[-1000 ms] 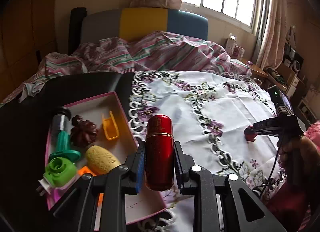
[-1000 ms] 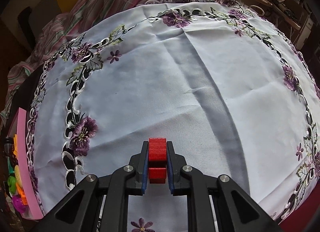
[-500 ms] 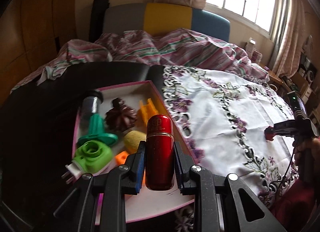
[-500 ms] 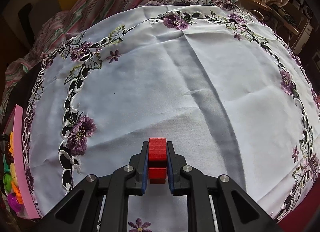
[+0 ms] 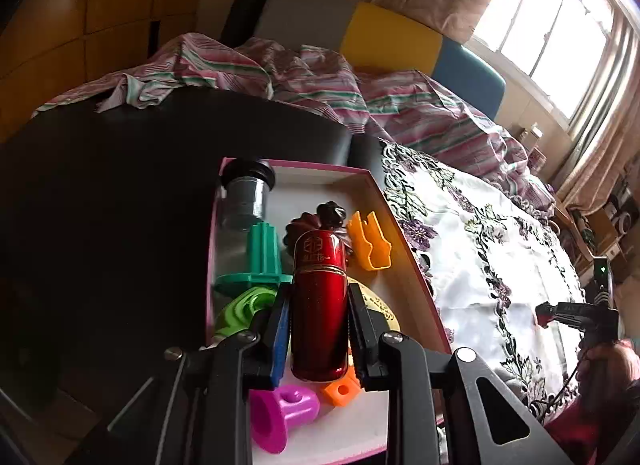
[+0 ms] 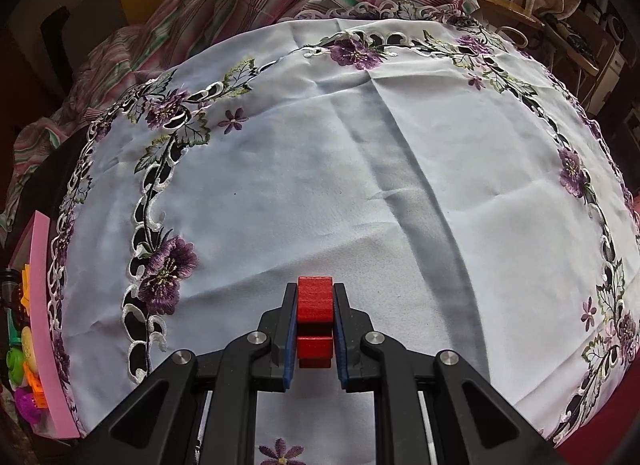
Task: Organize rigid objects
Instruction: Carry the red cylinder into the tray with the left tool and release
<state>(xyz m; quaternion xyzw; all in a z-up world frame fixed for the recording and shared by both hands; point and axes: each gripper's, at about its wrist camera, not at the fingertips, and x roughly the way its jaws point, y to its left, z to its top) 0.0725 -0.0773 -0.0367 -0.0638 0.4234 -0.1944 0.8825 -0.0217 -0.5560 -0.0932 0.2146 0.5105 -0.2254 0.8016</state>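
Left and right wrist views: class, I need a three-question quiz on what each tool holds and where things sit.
1. True or false: the left tool grips a glossy red metal cylinder.
2. The right tool holds: A) a small red block B) a yellow shell C) nothing.
3. Fill in: the orange plastic clip lies in the pink-rimmed ____.

Key: 1 true; 2 A; 3 tray.

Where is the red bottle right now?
In the left wrist view the red bottle is clamped upright in the left gripper, held over the pink tray, in front of the dark brown flower-shaped piece and beside the green part.
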